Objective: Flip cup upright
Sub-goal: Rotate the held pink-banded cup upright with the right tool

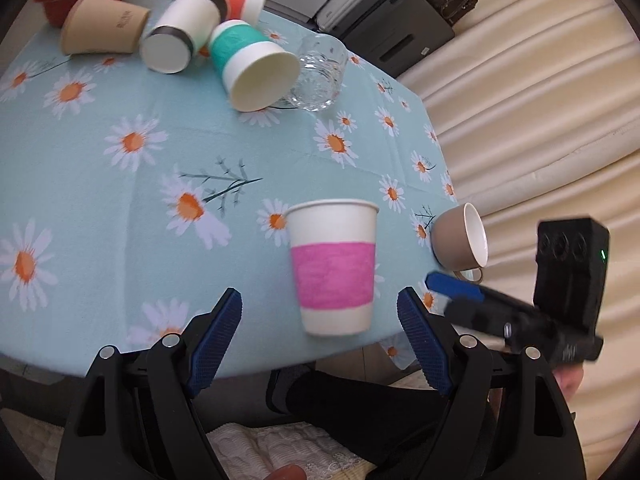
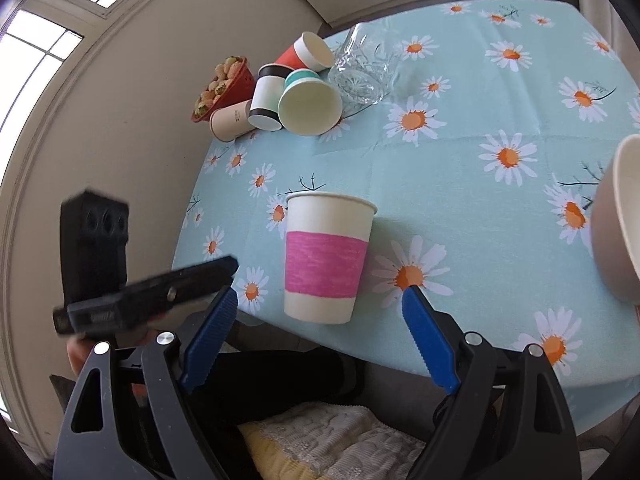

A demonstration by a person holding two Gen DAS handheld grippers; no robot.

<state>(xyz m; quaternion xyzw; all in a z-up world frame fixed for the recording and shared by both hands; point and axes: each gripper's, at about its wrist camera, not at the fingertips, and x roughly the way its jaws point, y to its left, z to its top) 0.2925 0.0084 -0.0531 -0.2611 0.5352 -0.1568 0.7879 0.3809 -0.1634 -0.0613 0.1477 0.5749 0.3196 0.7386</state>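
Daisy tablecloth (image 1: 100, 200) — kraft cup (image 1: 104, 26) print unreadable, pink-banded cup (image 1: 333, 268) blank.

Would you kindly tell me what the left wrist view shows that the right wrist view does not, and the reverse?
Only the left wrist view shows the black cases beyond the table and the brown mug whole, lying on its side. Only the right wrist view shows the window and wall. Both show the upright pink-banded paper cup, the toppled cups with the glass tumbler, the red bowl, the daisy tablecloth, and both grippers open: left gripper, right gripper.
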